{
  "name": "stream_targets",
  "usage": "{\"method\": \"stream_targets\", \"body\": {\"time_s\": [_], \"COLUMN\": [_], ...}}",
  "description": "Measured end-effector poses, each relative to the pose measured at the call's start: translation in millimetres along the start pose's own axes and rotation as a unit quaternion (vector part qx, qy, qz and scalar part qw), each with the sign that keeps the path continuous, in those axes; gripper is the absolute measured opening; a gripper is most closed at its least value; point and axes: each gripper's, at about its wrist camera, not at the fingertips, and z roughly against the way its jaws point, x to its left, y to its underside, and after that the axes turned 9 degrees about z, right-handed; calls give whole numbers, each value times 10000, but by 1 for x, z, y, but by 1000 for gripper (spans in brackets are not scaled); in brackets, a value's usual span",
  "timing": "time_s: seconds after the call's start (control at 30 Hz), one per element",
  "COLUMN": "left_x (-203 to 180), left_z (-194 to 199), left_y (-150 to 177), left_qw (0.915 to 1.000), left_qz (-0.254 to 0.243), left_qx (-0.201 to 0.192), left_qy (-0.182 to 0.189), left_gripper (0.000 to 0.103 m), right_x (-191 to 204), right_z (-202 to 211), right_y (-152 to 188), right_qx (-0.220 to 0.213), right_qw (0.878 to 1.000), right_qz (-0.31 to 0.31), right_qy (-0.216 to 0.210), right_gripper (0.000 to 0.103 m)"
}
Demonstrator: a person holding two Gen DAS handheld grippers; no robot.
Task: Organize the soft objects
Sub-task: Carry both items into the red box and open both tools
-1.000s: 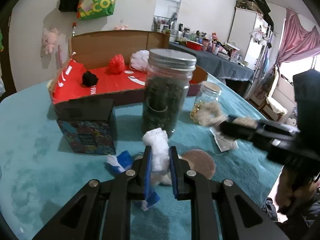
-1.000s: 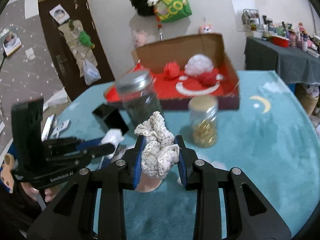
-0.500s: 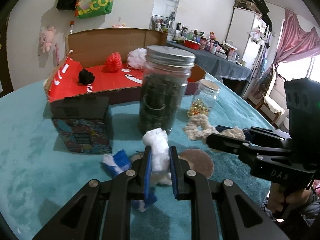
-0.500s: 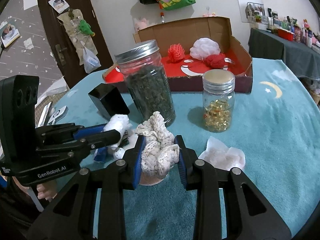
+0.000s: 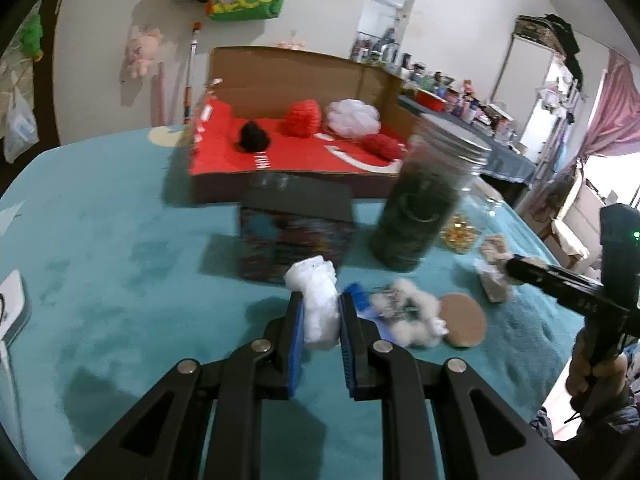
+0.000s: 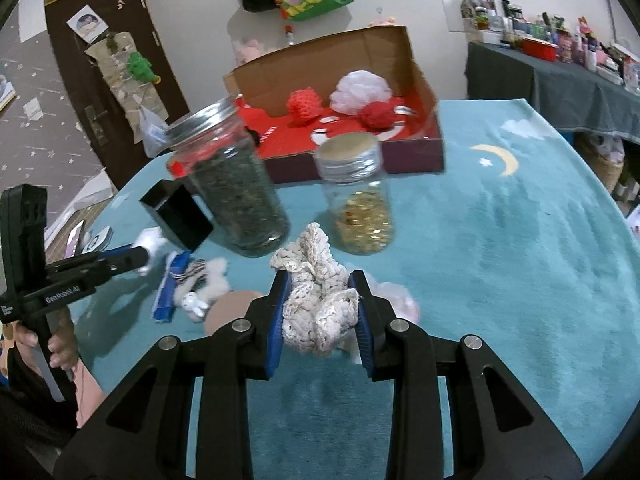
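My left gripper [image 5: 320,300] is shut on a white fluffy soft piece [image 5: 318,304], held above the teal table. My right gripper [image 6: 318,280] is shut on a cream crocheted scrunchie [image 6: 316,292]; it shows at the right of the left wrist view [image 5: 494,268]. The left gripper shows in the right wrist view [image 6: 136,256]. A cardboard box with a red floor [image 5: 292,156] at the back holds a black pom-pom [image 5: 253,138], a red knitted ball [image 5: 301,118], a white puff [image 5: 352,118] and a red yarn ball [image 5: 382,147].
A tall jar of dark leaves [image 6: 232,184], a small jar of gold beads [image 6: 358,196] and a black box [image 5: 296,228] stand before the cardboard box. A small fluffy toy with a blue card [image 6: 188,284], a cork disc [image 5: 462,320] and pale tissue [image 6: 392,300] lie on the cloth.
The left gripper has risen and swung left with the white piece. The right gripper has also lifted with the scrunchie. The toy and blue card stay on the cloth.
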Motion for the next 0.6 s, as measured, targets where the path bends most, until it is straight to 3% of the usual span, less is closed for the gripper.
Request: {"method": "stream_targets", "body": {"time_s": [0.23,0.6], "left_x": [32,63], "left_z": [-1,-16], "left_y": [-10,-39], "left_qw": [9995,9994], "left_qz": [149,-171], "left_qx": [67,251], "left_qy": [-262,-183], "left_gripper": [17,17], "right_x": [-20,-55], "right_z": [1,-9], "right_y": [-2,-12], "right_qx": [102,297], "right_qw": [9997,9992], "right_qz": [-111,-185], "right_qy": [179,188], "right_gripper": [29,29]}}
